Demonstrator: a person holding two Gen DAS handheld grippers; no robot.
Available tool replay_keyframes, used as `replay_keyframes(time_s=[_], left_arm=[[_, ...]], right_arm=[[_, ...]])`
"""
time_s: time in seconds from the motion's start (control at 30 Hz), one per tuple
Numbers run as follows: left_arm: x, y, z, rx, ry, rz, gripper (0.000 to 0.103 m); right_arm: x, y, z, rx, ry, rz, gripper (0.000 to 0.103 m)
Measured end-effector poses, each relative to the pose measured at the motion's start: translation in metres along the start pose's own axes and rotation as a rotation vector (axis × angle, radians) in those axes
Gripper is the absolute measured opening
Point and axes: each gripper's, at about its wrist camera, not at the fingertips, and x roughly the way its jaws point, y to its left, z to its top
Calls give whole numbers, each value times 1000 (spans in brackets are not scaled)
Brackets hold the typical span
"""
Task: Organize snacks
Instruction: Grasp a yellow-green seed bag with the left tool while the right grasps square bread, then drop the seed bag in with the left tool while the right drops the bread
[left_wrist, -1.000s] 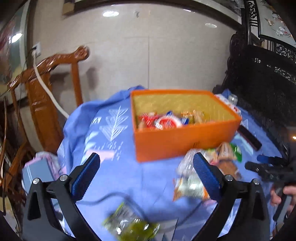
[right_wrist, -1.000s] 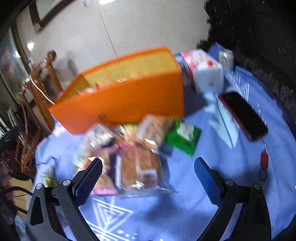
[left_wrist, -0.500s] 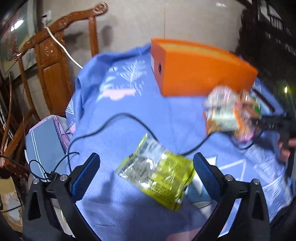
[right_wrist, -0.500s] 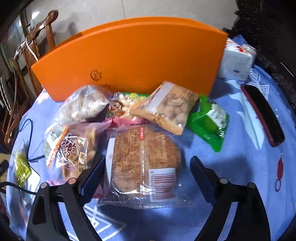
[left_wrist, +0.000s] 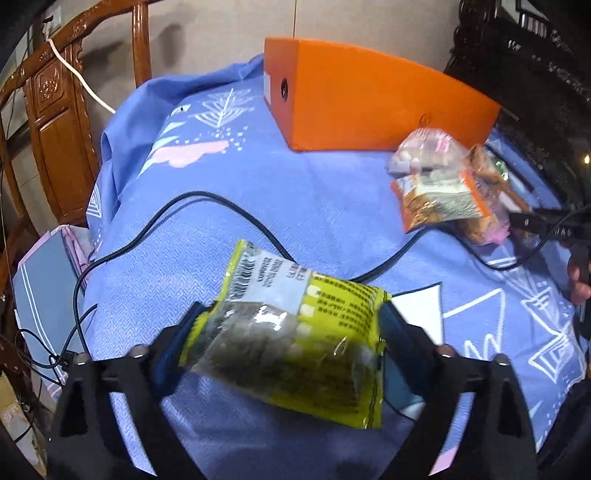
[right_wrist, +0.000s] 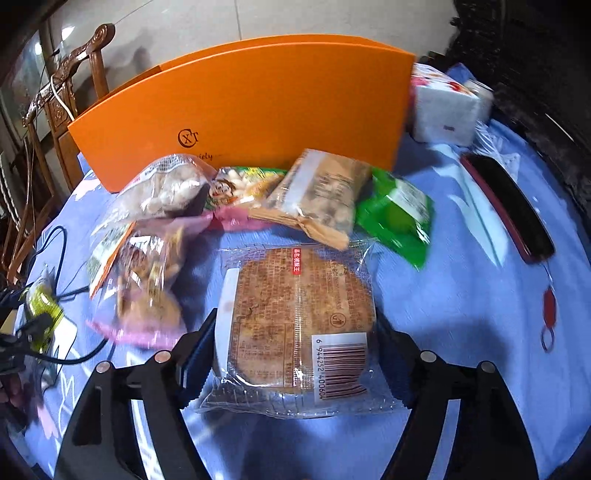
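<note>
1. In the left wrist view, the left claw (left_wrist: 288, 332) is seen to have been brought down over the yellow-green snack packet (left_wrist: 295, 332), which a second ago lay loose at the bottom edge of that view. Its jaws have just been closing, and the packet now sits between the blue pads, which appear to press on its two ends, so the packet is judged to be grasped.
2. At 1 o'clock from that packet, well apart, the orange box (left_wrist: 369, 107) is found with its closed side wall turned to the camera; a black cable (left_wrist: 221, 199) is draped across the blue patterned cloth (left_wrist: 314, 192) between them.
3. In the right wrist view, the right claw (right_wrist: 295, 339) is seen lowered around the round cake in clear wrap (right_wrist: 299, 317). Its jaws have just been closing; the pads lie against the wrapper's edges, and the cake is judged to be gripped or all but gripped.
4. Both grasps being nearly made, a lift toward the box is judged the next step.
5. Materials: the packet is crinkled glossy film, easily crushed; the cake is a flat, firm-looking disc in slippery transparent film with a barcode; the box is rigid and smooth.
6. At 12 o'clock from the cake, a heap of soft bags (right_wrist: 236, 195) is left against the box wall, not yet sorted.
</note>
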Motion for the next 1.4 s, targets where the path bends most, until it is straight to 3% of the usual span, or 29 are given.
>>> replay_keyframes(time_s=[0.33, 0.47, 0.5, 0.57, 0.63, 0.73, 0.77, 0.87, 1.2, 1.4], left_arm=[[-23, -2, -16, -68, -15, -98, 70], [-9, -34, -25, 91, 48, -6, 99], [-9, -41, -25, 131, 42, 26, 99], [-7, -47, -23, 159, 38, 21, 99], [-4, -41, -21, 118, 48, -14, 97], [-6, -41, -21, 126, 35, -12, 88], [-8, -42, -22, 133, 28, -20, 81], [-13, -49, -25, 141, 20, -21, 77], [-65, -48, -36, 152, -13, -87, 76], [-108, -29, -13, 104, -91, -106, 77]], right_arm=[[-25, -13, -22, 28, -28, -9, 78], [-29, -10, -31, 43, -17, 21, 78], [-30, -7, -32, 39, -18, 22, 78], [-33, -4, -36, 34, -21, 24, 78], [-34, -4, -38, 38, -22, 33, 78], [-38, -3, -40, 42, -32, 35, 78], [-39, -4, -40, 46, -35, 36, 78], [-42, -6, -40, 54, -40, 31, 78], [-55, -16, -36, 72, -79, 12, 78], [-67, -32, -23, 108, -116, -11, 78]])
